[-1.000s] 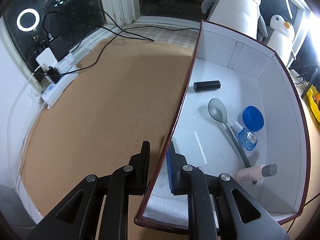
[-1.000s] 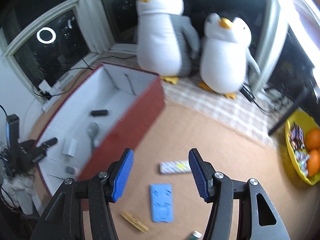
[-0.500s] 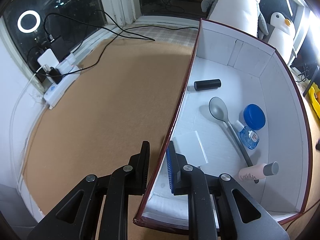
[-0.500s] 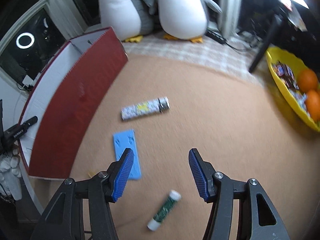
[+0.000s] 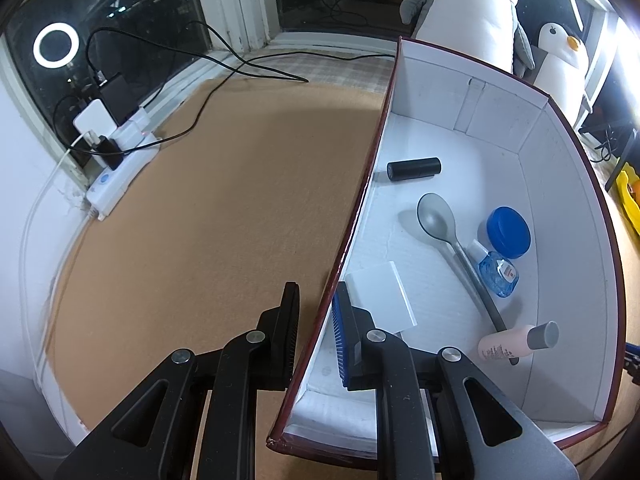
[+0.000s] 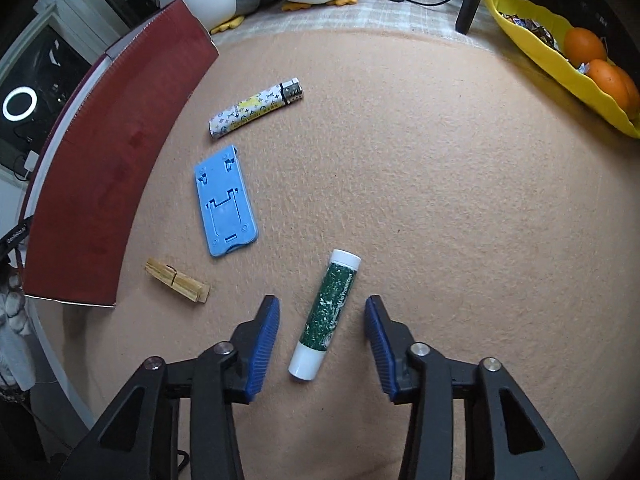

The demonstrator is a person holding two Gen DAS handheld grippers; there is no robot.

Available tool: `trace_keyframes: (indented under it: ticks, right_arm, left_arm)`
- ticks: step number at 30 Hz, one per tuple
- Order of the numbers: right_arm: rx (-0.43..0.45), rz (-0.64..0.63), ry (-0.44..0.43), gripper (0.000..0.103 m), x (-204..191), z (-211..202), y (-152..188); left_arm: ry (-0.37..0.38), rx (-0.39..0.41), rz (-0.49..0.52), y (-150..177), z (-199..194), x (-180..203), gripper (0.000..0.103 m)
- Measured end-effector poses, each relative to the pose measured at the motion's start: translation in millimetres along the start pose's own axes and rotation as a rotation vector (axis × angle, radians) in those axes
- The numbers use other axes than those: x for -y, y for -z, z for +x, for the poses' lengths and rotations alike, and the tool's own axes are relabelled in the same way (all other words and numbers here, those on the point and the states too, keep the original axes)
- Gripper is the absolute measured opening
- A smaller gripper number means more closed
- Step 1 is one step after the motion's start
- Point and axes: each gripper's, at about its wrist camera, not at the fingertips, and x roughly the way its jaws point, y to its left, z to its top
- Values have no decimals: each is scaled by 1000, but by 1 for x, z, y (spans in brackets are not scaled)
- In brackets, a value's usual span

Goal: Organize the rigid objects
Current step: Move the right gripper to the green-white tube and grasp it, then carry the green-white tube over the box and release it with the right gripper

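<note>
The brown felt-covered bench (image 6: 420,200) carries a red box (image 5: 568,216) with white inner walls, and the left claw (image 5: 316,320) is clamped on that box's near-left wall, one finger outside and the blue-padded finger inside, the wall pinched between them. Inside the box lie a white flat card (image 5: 382,300), a grey spoon (image 5: 452,248), a blue-lidded round jar (image 5: 509,233), a black cylinder (image 5: 414,168), a pink bottle with a grey cap (image 5: 518,345) and a small clear blue bottle (image 5: 498,276); the spoon's handle end is hidden under the pink bottle. The right claw (image 6: 322,328) stands wide open above the bench, its blue pads either side of a green-and-white tube (image 6: 327,314) and touching nothing. Further out lie a blue plastic phone stand (image 6: 225,201), a patterned lighter (image 6: 256,108) and a wooden clothespin (image 6: 177,280), all near the box's red outer wall. The tube's print is too small to read. A yellow bowl (image 6: 552,56) holding oranges is cut off at the right edge.
</note>
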Motion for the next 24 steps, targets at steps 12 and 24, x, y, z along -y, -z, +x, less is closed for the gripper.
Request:
trace_keyframes:
  ticks: [12,24]
  right_arm:
    - [27,2,67,14,-2,-13,5]
    - [226,-47,10,14,-72,-95,-47]
  left_arm:
    - [6,-12,33,-2,1,2,14]
    - [100,-18,29,-3,3,-10,14]
